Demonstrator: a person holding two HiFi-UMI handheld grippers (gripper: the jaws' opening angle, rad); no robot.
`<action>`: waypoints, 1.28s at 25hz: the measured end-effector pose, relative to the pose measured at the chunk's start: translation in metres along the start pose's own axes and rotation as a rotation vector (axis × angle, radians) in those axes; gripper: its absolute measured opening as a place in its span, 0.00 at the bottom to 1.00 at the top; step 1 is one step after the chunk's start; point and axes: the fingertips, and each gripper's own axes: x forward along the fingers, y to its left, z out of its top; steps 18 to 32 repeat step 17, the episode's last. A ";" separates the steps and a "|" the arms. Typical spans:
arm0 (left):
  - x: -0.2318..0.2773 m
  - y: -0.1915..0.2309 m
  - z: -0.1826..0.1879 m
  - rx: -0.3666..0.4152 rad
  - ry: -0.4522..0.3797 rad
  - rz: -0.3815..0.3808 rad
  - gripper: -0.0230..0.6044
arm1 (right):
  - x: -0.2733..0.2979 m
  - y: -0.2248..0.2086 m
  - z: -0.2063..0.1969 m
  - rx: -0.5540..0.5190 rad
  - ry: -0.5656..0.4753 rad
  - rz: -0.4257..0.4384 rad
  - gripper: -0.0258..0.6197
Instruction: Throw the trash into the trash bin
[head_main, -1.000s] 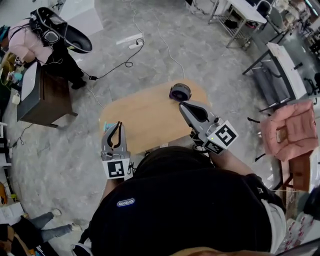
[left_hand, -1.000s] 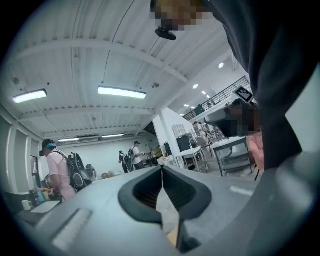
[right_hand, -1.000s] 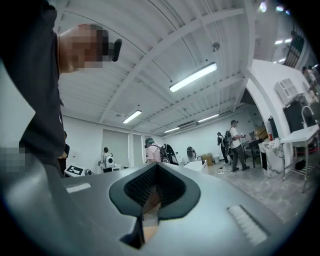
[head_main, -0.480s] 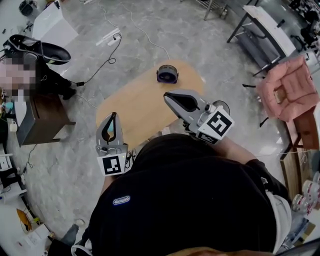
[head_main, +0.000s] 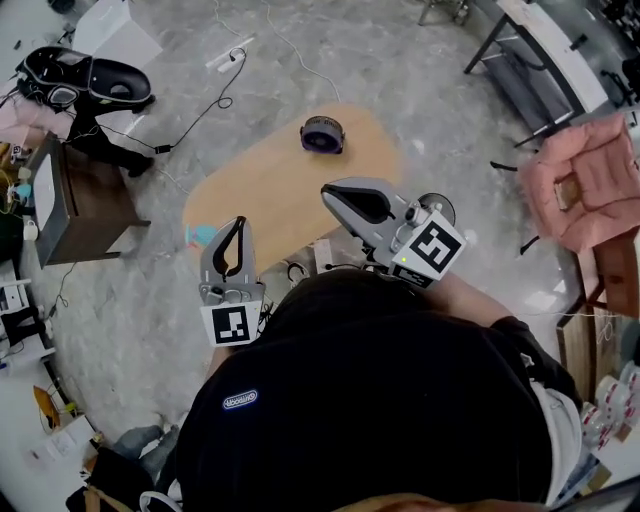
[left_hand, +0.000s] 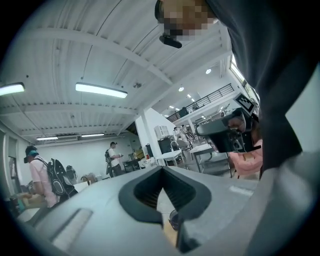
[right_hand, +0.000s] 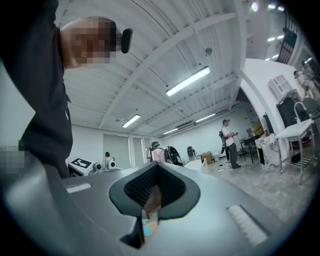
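Two tools hang over the bench (head_main: 262, 188) near edge: left tool (head_main: 236, 222) and right tool (head_main: 330, 190), both with jaws pressed together, empty. Purple bin (head_main: 323, 134) stands at the far end. Teal scrap (head_main: 197, 236) lies by the left edge.

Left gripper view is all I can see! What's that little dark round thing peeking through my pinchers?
Observer: In the head view it is a small round bin, dark purple, standing near the far end of a wooden table.
Operator: Is my other pincher holding some trash?
Observer: No. The right gripper view shows the right gripper with its jaws together and nothing between them.
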 end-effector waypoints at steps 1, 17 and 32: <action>0.001 -0.006 0.000 -0.002 0.009 0.007 0.04 | -0.003 -0.001 -0.002 0.006 0.011 0.015 0.08; -0.040 -0.003 -0.016 -0.048 0.067 0.241 0.04 | 0.006 0.014 -0.005 -0.039 0.014 0.197 0.08; -0.040 -0.003 -0.016 -0.048 0.067 0.241 0.04 | 0.006 0.014 -0.005 -0.039 0.014 0.197 0.08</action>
